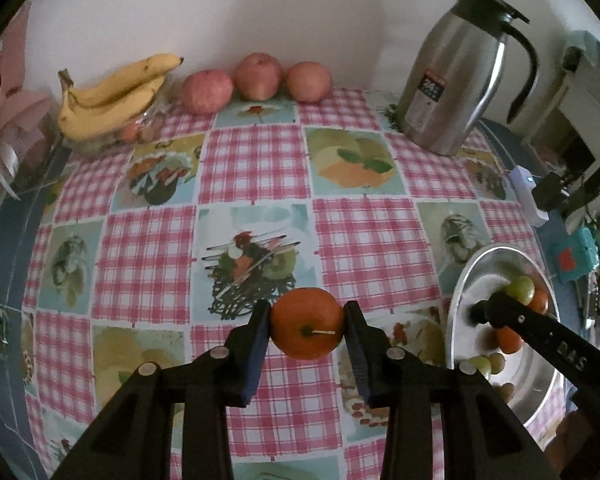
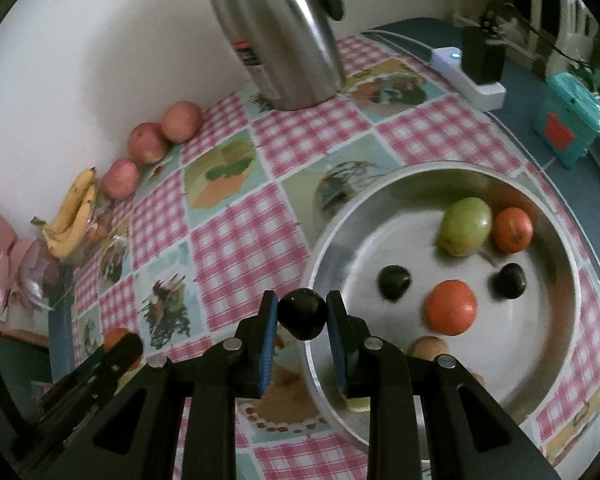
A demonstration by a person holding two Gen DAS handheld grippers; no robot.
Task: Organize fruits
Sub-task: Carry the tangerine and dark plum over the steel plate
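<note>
My left tongs [image 1: 307,330] pinch orange [image 1: 306,322], left of bowl [image 1: 460,292]. Right tongs [image 2: 302,316] pinch plum [image 2: 302,313] at bowl rim. Both round, slippery, soft. Grip middles gently.

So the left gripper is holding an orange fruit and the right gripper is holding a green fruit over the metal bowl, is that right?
Not quite. The left gripper does hold the orange fruit, but the right gripper holds a dark, nearly black fruit, not a green one. The green fruit lies inside the metal bowl. The right wrist view shows this.
</note>
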